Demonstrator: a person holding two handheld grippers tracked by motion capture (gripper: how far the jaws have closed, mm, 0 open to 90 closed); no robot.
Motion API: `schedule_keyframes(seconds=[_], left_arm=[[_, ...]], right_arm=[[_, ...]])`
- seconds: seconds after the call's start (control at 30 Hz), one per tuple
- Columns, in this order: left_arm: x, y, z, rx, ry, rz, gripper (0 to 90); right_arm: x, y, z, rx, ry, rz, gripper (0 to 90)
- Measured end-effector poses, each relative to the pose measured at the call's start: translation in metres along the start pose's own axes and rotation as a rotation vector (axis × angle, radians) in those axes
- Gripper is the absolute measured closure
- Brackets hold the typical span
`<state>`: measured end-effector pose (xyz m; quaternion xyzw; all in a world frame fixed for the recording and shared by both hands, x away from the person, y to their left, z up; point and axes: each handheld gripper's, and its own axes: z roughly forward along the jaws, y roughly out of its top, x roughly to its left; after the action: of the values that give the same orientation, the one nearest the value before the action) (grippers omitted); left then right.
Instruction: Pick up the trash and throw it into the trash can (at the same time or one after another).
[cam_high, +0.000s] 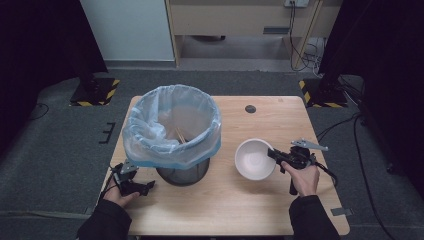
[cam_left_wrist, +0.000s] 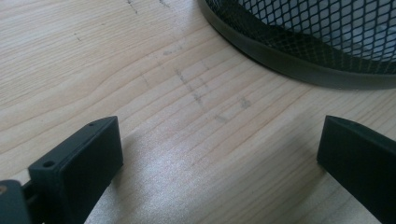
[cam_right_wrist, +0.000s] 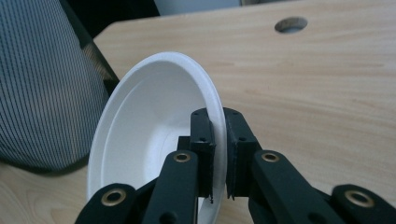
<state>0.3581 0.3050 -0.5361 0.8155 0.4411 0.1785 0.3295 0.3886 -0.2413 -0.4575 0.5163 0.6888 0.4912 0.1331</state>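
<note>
White bowl (cam_right_wrist: 154, 140): gripped at its rim, at the 3 o'clock edge as seen from the high view, by the clenched fingers (cam_right_wrist: 203, 140) of the right gripper (cam_high: 276, 155). It is tilted and apparently lifted off the desk (cam_high: 260, 120), at 3 o'clock of the lined mesh bin (cam_high: 172, 132), near it. Pick-up judged done; carrying to the bin and release judged still left. Left gripper (cam_high: 145, 187) rests at 7 o'clock of the bin, fingers (cam_left_wrist: 88, 158) released, nothing between them.
</note>
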Motion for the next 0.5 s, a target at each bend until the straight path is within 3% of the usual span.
schedule_keyframes(seconds=[0.5], left_arm=[[0.000, 0.000, 0.000, 0.000, 0.000, 0.000, 0.0]], right_arm=[[0.002, 0.014, -0.021, -0.235, -0.014, 0.040, 84.2]])
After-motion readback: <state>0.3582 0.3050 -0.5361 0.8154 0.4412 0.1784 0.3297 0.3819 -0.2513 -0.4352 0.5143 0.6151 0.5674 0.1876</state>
